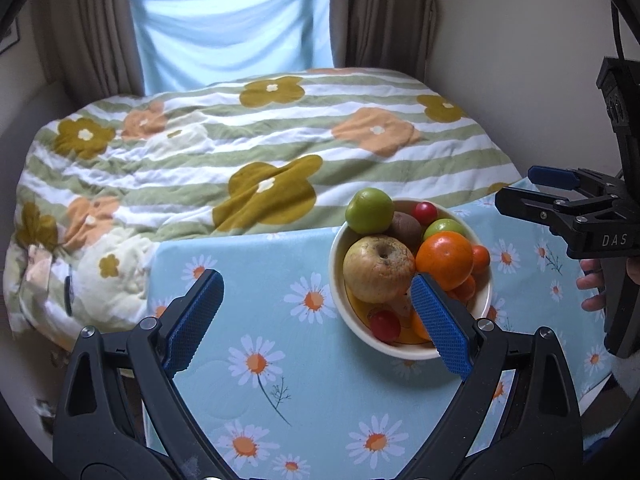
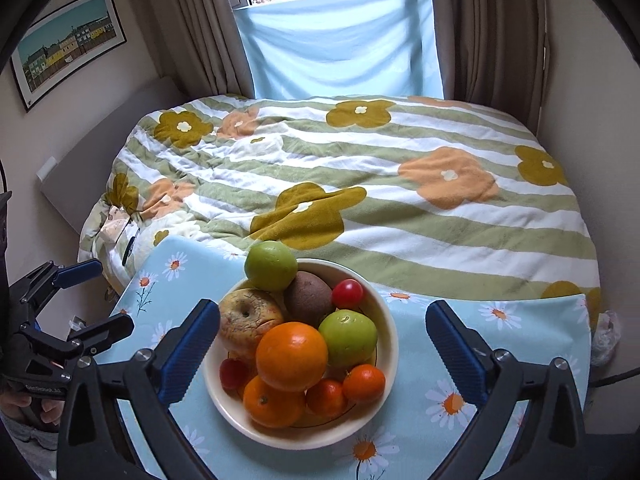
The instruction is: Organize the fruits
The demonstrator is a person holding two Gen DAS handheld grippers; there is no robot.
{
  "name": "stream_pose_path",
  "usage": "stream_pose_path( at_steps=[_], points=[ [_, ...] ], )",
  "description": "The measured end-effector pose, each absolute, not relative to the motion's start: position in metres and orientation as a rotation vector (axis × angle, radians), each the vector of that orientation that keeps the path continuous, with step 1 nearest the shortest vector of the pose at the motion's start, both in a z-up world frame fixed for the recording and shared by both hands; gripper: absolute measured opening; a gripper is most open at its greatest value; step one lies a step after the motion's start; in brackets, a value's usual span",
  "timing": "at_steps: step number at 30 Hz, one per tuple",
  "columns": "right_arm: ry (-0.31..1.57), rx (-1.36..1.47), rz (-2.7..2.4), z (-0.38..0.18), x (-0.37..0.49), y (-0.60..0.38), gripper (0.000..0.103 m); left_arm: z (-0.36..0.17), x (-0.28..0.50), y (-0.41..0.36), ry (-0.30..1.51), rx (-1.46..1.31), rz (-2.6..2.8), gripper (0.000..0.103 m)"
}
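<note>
Two grippers are held above a table covered with a daisy-print cloth [image 2: 532, 344], both with jaws spread wide and nothing between them. The left gripper [image 1: 316, 316] is seen over the cloth beside a cream bowl [image 2: 384, 364]; the right gripper [image 2: 322, 348] is pointed down over that bowl. Fruit is piled in the bowl: a large orange [image 2: 291, 356] at the middle, a wrinkled yellow apple [image 2: 248, 316] to its left, a green apple [image 2: 349, 338], a kiwi [image 2: 307, 296], and small tomatoes. Another green fruit [image 2: 271, 265] is perched on the far rim. A flowered bedspread [image 2: 400, 200] is spread behind the table.
</note>
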State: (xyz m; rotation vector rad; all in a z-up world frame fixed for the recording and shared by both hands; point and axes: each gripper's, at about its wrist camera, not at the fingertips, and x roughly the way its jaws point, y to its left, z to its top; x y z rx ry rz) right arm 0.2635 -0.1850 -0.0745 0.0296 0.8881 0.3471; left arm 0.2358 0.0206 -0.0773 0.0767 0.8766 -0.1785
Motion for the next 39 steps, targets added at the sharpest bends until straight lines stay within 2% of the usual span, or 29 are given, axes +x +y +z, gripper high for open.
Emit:
stream_pose_path(
  at_steps=[9, 17, 27, 39],
  points=[
    [0.789, 0.063, 0.212, -0.009, 0.187, -0.193, 0.103, -0.017, 0.179, 0.035, 0.744, 0.051, -0.137, 0.100],
    [0.745, 0.036, 0.073, 0.015, 0.128, -0.192, 0.103, 0.014, 0.127, 0.046, 0.655, -0.005, -0.088, 0.102],
    [0.686, -0.014, -0.049, 0.022, 0.085, -0.187, 0.103, 0.023, 0.090, 0.043, 0.599, 0.024, -0.089, 0.103],
    [0.674, -0.008, -0.060, 0.022, 0.075, -0.186, 0.103, 0.022, 0.082, 0.040, 0.593, 0.015, -0.069, 0.103]
  ],
)
